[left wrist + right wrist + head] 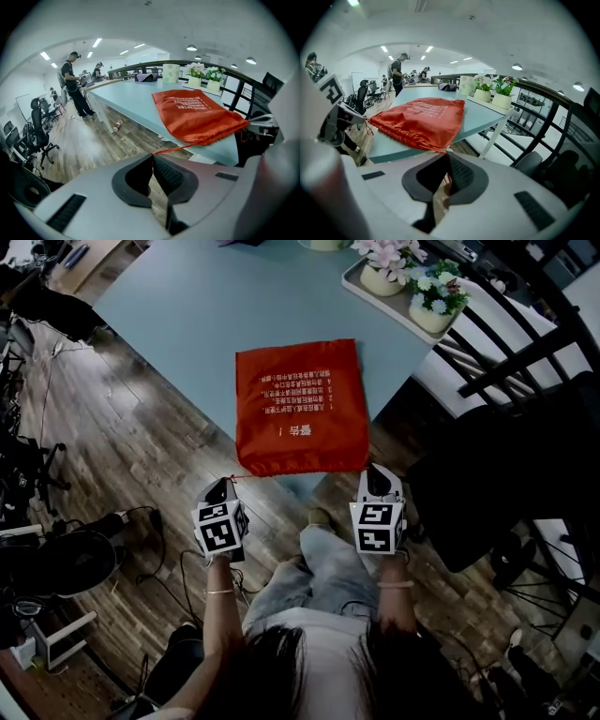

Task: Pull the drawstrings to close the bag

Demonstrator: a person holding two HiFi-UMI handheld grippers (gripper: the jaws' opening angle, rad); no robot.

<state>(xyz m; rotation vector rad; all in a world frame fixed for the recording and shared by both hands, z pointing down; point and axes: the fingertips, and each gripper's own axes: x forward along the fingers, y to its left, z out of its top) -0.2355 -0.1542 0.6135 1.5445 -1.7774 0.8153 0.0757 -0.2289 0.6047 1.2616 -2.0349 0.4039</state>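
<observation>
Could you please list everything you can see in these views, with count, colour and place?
drawstring bag: one, red with white print, flat on the table near its front edge
drawstrings: two, red, one from each near corner of the bag, the other at
table: one, light blue, under the bag
tray: one, pale, table's far right
flower pots: two, white, on the tray
chair: one, black, right of the table
floor: wood planks
bystanders: two, dark clothes, far off
left tool: one, grey, shut on a drawstring
right tool: one, grey, shut on the other
</observation>
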